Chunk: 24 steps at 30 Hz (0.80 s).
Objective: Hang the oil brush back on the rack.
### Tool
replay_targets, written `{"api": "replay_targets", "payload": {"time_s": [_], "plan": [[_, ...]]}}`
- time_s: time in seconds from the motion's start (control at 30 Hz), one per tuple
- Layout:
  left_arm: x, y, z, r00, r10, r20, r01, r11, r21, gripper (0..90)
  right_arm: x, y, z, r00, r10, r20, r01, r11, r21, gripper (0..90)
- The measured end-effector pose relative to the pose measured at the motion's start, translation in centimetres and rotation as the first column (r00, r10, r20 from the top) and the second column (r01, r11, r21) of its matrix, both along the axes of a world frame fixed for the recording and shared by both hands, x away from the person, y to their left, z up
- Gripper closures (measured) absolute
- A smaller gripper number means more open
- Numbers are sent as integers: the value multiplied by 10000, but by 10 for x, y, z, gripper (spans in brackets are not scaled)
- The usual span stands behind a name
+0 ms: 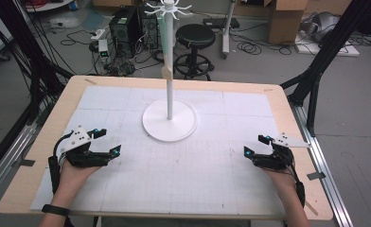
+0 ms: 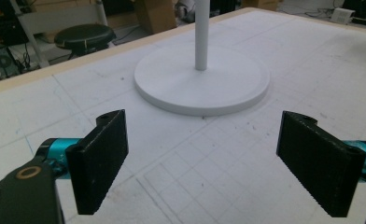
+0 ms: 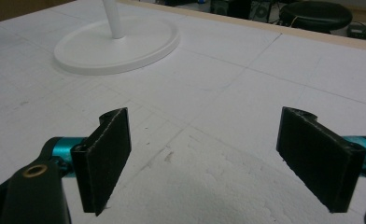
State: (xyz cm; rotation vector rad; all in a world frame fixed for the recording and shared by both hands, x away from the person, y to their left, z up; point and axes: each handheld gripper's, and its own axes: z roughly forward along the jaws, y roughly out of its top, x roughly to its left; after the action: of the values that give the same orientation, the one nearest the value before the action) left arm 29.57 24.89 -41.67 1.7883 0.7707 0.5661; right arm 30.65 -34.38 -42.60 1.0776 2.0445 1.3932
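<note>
The table [image 1: 278, 101] carries a white gridded sheet [image 1: 221, 179], probably there to mark positions. In its far middle stands a white stand [image 1: 169, 120], a pole on a round base, equally reachable from both sides. The left gripper [image 1: 109, 142] and right gripper [image 1: 254, 145] rest near the front corners, well apart from it, jaws wide apart and empty, seemingly a ready pose.
</note>
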Motion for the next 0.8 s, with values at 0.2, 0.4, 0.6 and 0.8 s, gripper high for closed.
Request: {"api": "replay_targets", "payload": {"time_s": [0.2,0.4,0.6,0.8], "plan": [[2,-4,-10,9998,37,-208,-32,9996,278,173,0,0,1,10000,-68,49,68,10000,15,173],[2,-6,-15,9993,26,-368,-16,9996,273,173,0,1,0,10000,-32,43,32,10000,-23,173],[2,-6,-15,9991,34,-413,-24,9997,262,173,0,0,0,10000,-49,63,49,10000,-35,173],[2,-6,-15,9991,131,-410,-123,9997,190,172,0,0,-1,10000,-36,7,36,10000,-86,173]]}}
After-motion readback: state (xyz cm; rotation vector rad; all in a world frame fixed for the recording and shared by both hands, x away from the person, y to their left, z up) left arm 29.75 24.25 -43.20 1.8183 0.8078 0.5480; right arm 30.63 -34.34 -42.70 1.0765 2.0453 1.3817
